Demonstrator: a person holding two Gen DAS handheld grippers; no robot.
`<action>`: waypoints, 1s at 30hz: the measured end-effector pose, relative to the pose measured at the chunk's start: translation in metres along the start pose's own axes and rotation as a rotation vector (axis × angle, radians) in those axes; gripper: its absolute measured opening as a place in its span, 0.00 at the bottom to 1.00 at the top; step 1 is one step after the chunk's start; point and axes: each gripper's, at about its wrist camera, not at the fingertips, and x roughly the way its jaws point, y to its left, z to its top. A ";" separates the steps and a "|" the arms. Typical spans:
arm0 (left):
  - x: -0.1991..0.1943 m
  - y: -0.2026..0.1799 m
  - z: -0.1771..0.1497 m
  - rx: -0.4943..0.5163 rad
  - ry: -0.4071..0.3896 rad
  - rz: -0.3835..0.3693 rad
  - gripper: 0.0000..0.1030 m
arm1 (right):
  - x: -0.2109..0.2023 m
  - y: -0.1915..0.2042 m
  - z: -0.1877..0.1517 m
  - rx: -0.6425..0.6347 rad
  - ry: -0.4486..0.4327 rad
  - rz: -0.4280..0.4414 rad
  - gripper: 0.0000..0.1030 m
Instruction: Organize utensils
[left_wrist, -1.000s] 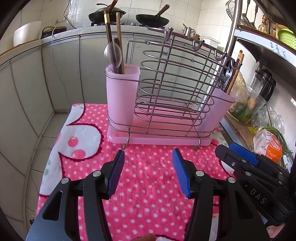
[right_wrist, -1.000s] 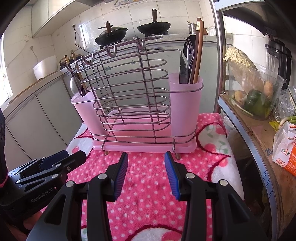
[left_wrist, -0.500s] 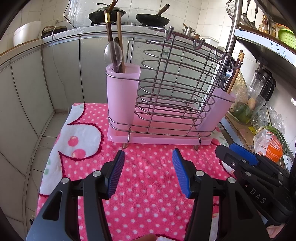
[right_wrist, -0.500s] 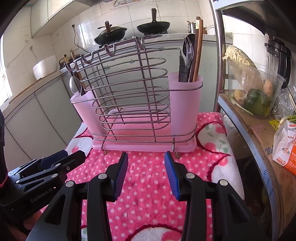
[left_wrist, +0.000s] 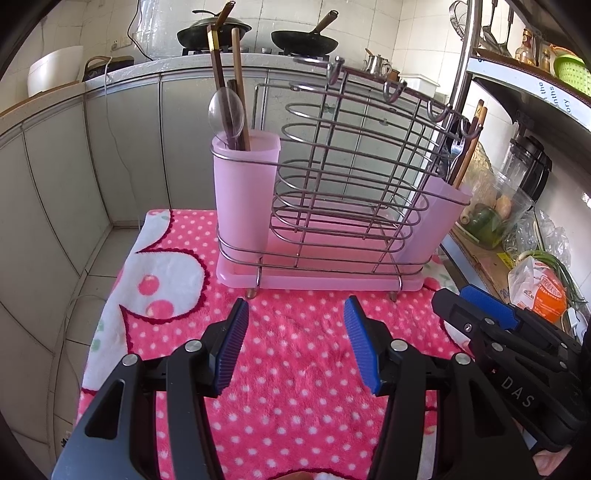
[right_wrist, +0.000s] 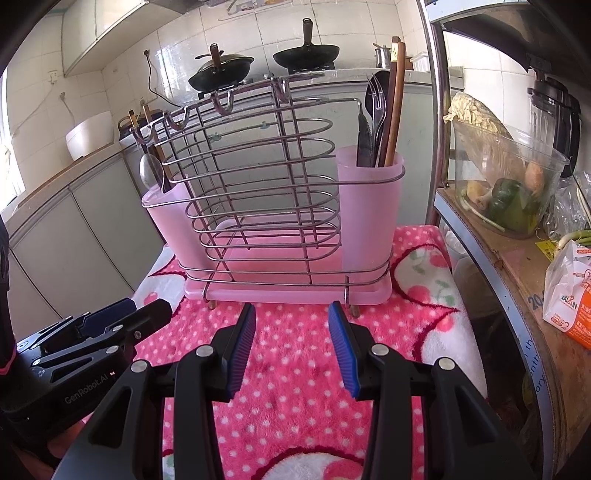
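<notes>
left tongs open, empty | right tongs open, empty | no change, both idle | chrome wire rack with pink plastic cups just ahead | utensils seemingly all stowed

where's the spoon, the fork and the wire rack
spoon (left_wrist: 226, 110): left wrist view, on its bowl
fork (right_wrist: 377, 98): right wrist view, on its tines
wire rack (right_wrist: 258, 184): right wrist view, on a middle wire loop

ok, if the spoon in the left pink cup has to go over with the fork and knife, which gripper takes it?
Left, probably. The left gripper is open, empty and faces the left pink cup holding the spoon. The right gripper sits nearer the right pink cup.
</notes>
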 end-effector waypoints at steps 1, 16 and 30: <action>-0.002 0.000 0.001 0.002 -0.006 0.000 0.53 | -0.001 0.001 0.001 -0.002 -0.004 -0.001 0.39; -0.034 -0.011 0.010 0.041 -0.108 0.021 0.53 | -0.026 0.011 0.009 -0.024 -0.059 -0.001 0.39; -0.040 -0.012 0.009 0.039 -0.116 0.019 0.53 | -0.034 0.013 0.010 -0.030 -0.069 0.002 0.39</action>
